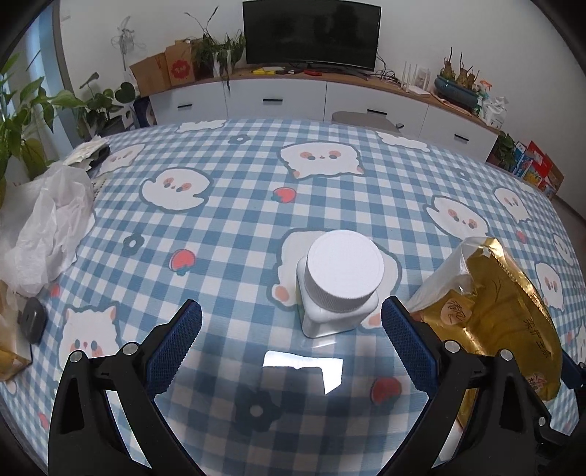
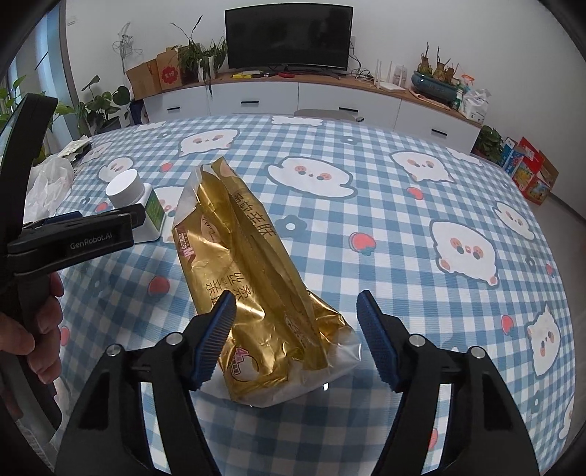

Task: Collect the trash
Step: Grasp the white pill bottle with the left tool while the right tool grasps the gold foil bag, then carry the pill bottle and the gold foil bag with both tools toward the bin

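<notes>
A: Starting close in, the right hand-held gripper point(image 2: 296, 311) stands spread, its blue pads on either side of the near end of a gold packet point(image 2: 256, 278). Its left pad sits at the packet's edge; I cannot tell whether it touches. The right pad is clear of it.

B: How does the packet look?

A: Shiny, crinkled gold foil with printed characters, a clear plastic edge at the near end, and a torn, open top at the far end. It lies lengthwise on the desk point(image 2: 384, 234), which wears a blue-and-white checked cloth with white cartoon animals, strawberries and flowers.

B: And the left side?

A: The left hand-held gripper point(image 1: 291, 315) gapes wide, with nothing between its pads. Just beyond them a white jar point(image 1: 338, 289) stands upright, with a ribbed white screw lid and a squarish body. From the right wrist view it carries a green label on one side. The gold packet lies just right of the jar.

B: Anything else of that kind?

A: A crumpled white plastic bag point(image 1: 47, 223) sits at the desk's left edge, well apart from the jar.

B: Farther back?

A: A person's hand point(image 2: 33, 329) grips the left tool's handle. Beyond the desk is a long white cabinet point(image 1: 278, 97) bearing a dark screen point(image 1: 311, 34).
</notes>
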`<control>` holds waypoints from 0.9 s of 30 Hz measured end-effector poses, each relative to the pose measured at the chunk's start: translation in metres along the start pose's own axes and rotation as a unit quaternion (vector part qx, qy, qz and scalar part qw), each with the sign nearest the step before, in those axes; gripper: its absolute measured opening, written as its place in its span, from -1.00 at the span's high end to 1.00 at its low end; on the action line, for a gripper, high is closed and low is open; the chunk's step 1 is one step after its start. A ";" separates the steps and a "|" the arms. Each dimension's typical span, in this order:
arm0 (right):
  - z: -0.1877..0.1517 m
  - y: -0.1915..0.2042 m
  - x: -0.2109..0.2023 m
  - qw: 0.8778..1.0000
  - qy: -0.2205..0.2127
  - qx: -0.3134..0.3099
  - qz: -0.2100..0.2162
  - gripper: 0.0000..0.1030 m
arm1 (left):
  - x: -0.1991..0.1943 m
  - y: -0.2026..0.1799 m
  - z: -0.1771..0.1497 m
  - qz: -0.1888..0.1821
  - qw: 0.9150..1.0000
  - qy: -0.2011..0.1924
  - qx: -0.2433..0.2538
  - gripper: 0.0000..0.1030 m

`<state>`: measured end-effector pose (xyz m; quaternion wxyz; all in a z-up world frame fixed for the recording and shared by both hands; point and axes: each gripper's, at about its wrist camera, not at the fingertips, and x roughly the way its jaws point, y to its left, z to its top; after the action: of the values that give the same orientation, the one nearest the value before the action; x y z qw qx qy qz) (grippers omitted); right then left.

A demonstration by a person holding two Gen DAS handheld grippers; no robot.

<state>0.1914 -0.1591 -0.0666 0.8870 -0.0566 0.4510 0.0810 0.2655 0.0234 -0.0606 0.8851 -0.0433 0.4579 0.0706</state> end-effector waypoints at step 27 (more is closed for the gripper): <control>0.003 0.005 0.000 1.000 0.008 0.014 0.007 0.89 | 0.015 -0.005 0.009 -0.020 0.999 0.024 0.007 0.19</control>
<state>0.1930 -0.1541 -0.0651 0.8835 -0.0413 0.4596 0.0803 0.2819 0.0208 -0.0672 0.8755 -0.0477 0.4784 0.0481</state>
